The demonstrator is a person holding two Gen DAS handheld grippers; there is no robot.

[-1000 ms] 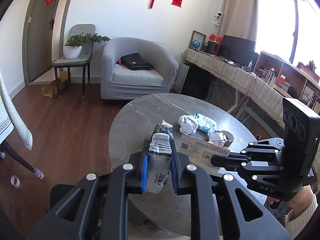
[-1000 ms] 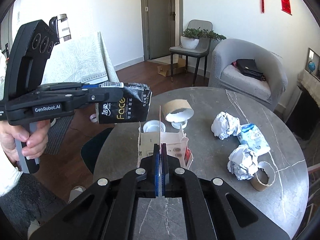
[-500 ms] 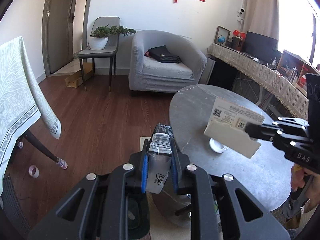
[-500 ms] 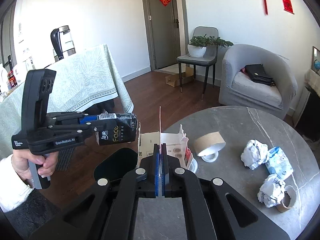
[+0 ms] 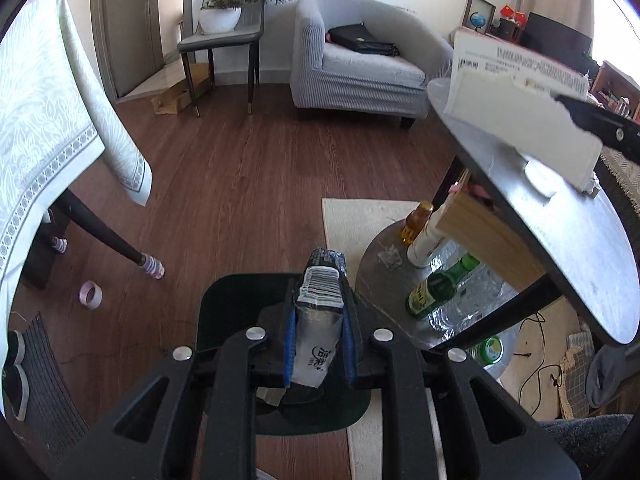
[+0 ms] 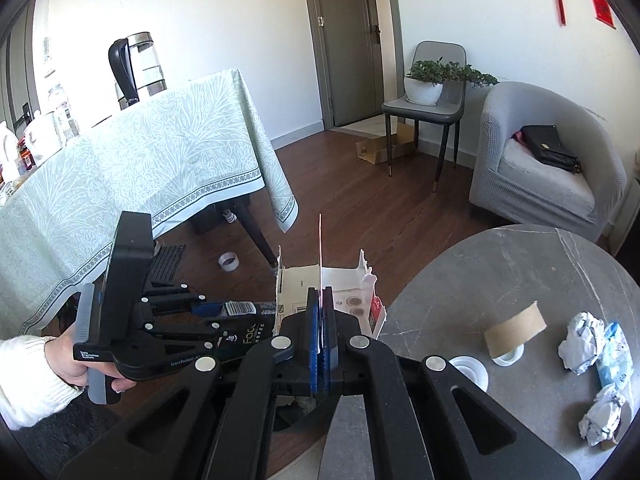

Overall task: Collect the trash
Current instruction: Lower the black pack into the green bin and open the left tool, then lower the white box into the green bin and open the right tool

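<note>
My left gripper (image 5: 318, 312) is shut on a black tissue packet (image 5: 320, 312) with a barcode, held over the dark trash bin (image 5: 236, 300) on the floor beside the round table. In the right wrist view the left gripper (image 6: 240, 312) sits low left with the packet (image 6: 244, 336). My right gripper (image 6: 321, 312) is shut on a flap of a torn white cardboard box (image 6: 348, 296), held at the table's left edge; the box (image 5: 516, 120) shows at upper right in the left wrist view. Crumpled paper balls (image 6: 582, 342), a blue wrapper (image 6: 614, 354) and a cardboard roll (image 6: 514, 326) lie on the grey table (image 6: 520, 272).
Bottles (image 5: 432, 288) stand on a low shelf under the table. A dining table with a green cloth (image 6: 132, 172) is at left, its leg (image 5: 108, 236) near the bin. A tape roll (image 5: 91, 294) lies on the wood floor. An armchair (image 5: 360, 60) and chair (image 5: 224, 36) stand behind.
Both grippers moved left off the table and tilted down. The left gripper with the packet now hangs over the bin; the right gripper carried the box to the table's edge.
</note>
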